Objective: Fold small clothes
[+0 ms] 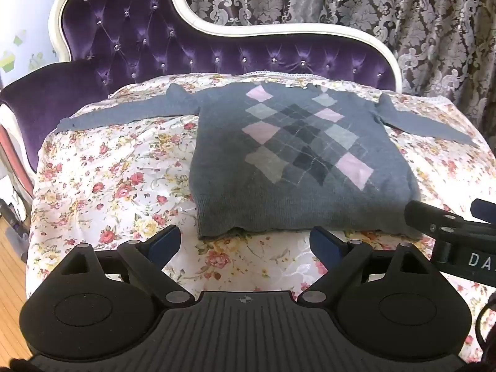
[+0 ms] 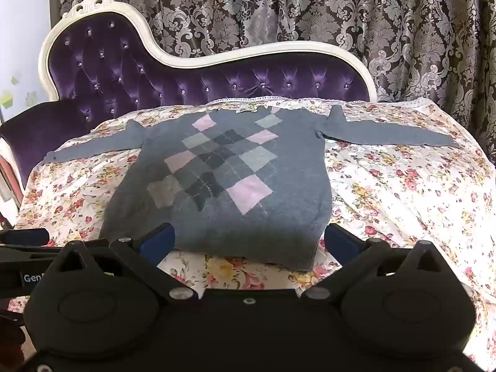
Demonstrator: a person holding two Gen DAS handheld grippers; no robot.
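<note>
A small grey sweater with a pink and grey argyle front lies flat on the floral cover, both sleeves spread out sideways; it also shows in the right wrist view. My left gripper is open and empty, just in front of the sweater's bottom hem near its left corner. My right gripper is open and empty, its fingers straddling the hem near the right corner. The right gripper also shows in the left wrist view at the right edge.
The floral cover lies over a purple tufted chaise with a white frame. Patterned curtains hang behind. Wooden floor shows at the left.
</note>
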